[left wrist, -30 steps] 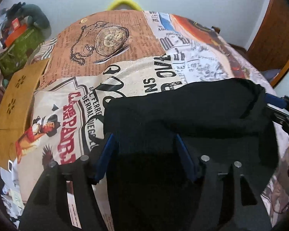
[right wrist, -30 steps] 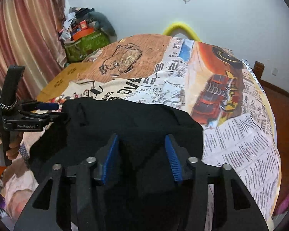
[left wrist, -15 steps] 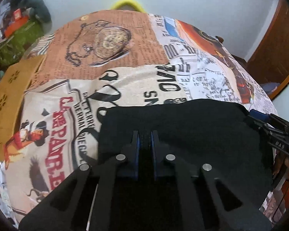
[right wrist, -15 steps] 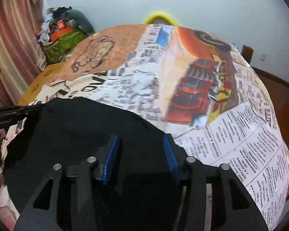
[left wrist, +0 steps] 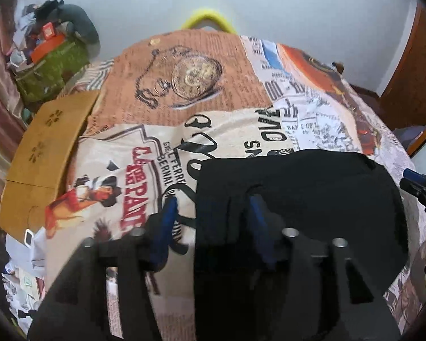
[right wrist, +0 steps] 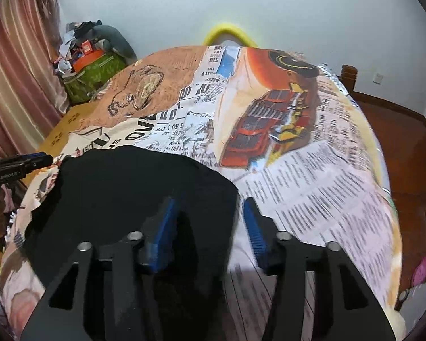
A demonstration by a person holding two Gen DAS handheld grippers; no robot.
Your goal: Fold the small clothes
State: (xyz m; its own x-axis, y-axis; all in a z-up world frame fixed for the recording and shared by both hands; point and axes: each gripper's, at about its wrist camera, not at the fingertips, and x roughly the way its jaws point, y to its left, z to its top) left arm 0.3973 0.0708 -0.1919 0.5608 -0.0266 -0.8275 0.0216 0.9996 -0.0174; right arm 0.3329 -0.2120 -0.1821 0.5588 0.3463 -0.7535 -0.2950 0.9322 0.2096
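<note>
Left black two-finger gripper with blue pads (left wrist: 213, 213) was spread wide, fingers pointing forward and down. Right black two-finger gripper with blue pads (right wrist: 210, 218) was likewise spread wide, angled down. Both level, side by side, apart.

A printed bedspread (right wrist: 312, 170) covers the bed, showing a pocket watch on orange at the far left, a red truck on the right and newspaper text near the right edge. A yellow curved object (right wrist: 227, 32) rises behind its far end. At the far left, a green bag (left wrist: 51, 68) holds piled clutter. A tan cardboard box (left wrist: 45, 153) lies on the left. Pink curtains (right wrist: 17, 71) hang on the left.
</note>
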